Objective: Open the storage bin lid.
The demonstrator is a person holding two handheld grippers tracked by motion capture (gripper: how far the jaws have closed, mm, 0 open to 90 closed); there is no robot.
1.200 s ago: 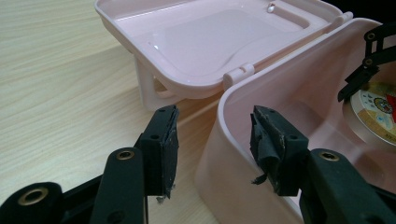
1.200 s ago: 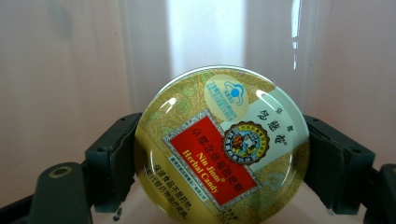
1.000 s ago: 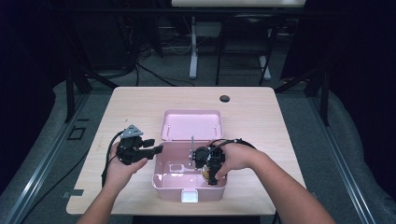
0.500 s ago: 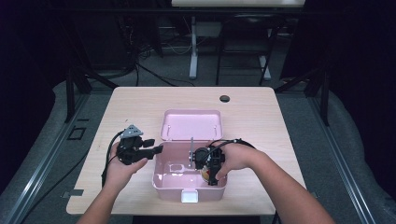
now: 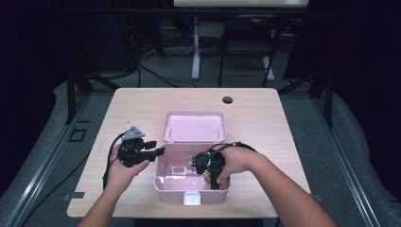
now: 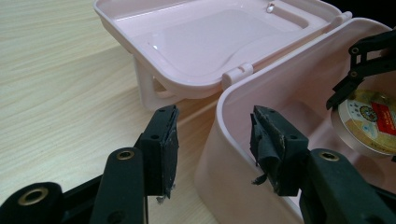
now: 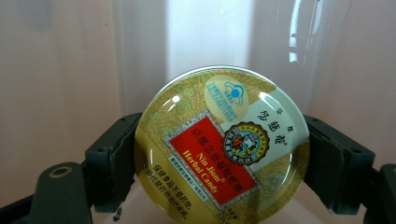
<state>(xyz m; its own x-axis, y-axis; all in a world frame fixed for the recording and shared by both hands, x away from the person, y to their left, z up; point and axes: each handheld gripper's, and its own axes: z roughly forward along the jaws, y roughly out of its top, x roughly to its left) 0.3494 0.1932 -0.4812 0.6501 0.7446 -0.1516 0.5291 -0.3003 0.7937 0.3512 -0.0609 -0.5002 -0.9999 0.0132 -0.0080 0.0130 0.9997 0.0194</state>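
A pink plastic box point(image 5: 162, 182) stands on the wooden table with its lid point(image 5: 194, 126) flung back behind it. My right gripper point(image 5: 208, 177) reaches down into the box and is shut on a round yellow Nin Jiom herbal candy tin point(image 7: 222, 149), one pad on each side of its rim. The tin point(image 6: 369, 123) hangs tilted near the box's inner wall. My left gripper point(image 6: 212, 140) is open and straddles the box's left wall point(image 6: 224, 135), one jaw outside and one inside. A gap of table shows between the outer pad point(image 6: 166, 144) and the wall.
A white latch point(image 5: 191, 198) sits on the box's front wall near the table's front edge. A small black round hole point(image 5: 228, 100) lies in the table point(image 5: 265, 123) behind the lid. Dark floor, cables and stand legs surround the table.
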